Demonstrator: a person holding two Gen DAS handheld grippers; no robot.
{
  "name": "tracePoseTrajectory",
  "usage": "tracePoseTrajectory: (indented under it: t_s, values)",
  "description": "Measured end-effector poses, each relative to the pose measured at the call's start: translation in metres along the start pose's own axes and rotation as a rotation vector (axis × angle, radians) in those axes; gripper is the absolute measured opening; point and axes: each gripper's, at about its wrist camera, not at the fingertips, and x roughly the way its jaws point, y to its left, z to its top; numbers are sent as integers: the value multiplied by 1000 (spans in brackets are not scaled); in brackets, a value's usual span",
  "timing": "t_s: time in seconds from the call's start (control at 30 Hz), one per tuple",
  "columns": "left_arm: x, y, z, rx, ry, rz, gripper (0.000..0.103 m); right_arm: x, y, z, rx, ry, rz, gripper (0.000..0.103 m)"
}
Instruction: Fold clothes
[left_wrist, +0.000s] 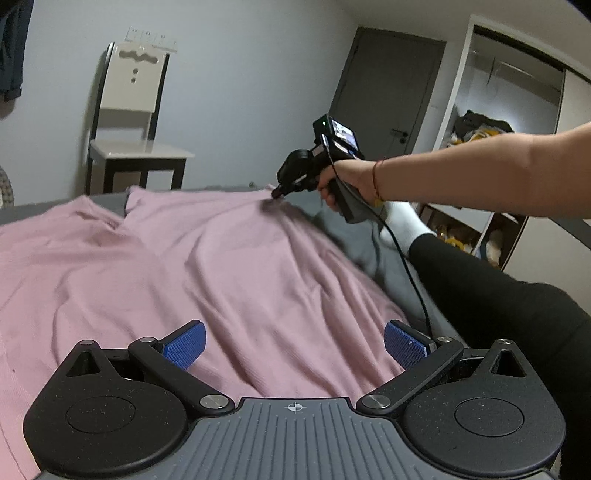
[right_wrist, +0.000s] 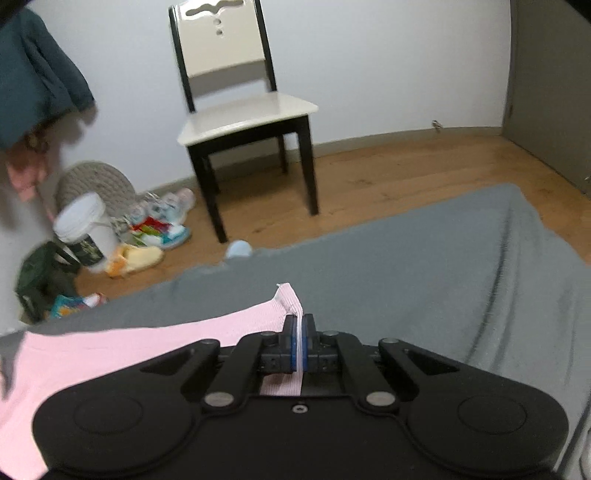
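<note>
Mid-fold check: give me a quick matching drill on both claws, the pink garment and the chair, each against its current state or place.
Things:
1. left claw
2. right claw
3. pink garment
4. chair

States:
A. spread over the grey bed cover
B. open, above the fabric
C. on the wood floor by the wall
D. shut on a corner of cloth

Pairs: 1-B, 2-D, 3-A, 4-C

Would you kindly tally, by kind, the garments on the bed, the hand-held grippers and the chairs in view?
Pink garment on the grey bedcover: 1
Hand-held grippers: 2, left hand-held gripper open, right hand-held gripper shut on the garment's edge
Chair: 1
Total: 4
</note>
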Motion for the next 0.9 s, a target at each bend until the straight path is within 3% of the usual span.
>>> tracePoseTrajectory:
  t_s: [0.1,0.17,0.23,0.3,0.53,0.7,0.9]
  values:
    - [1,2,-1,-8,13,2,103,-1,-4,-8,24,28,8,5]
    - [-2,3,-1,-14,9,-2,103,-25,-9,-24,35,80,37,18]
    - [-3,3,1,-19,-2,2,103,-49,-13,-40,46,132,66,43]
    - [-5,4,5,-23,-18,6,103,-73,-18,-56,56,184,95,50]
    - [-18,11,21,-69,-45,97,103,-157,-35,-112,94,367,196,50]
    - [-34,16,30,-79,-36,214,103,-197,-34,-186,184,529,352,42]
    - [-56,35,44,-123,-49,353,103,-198,-27,-219,242,534,418,38]
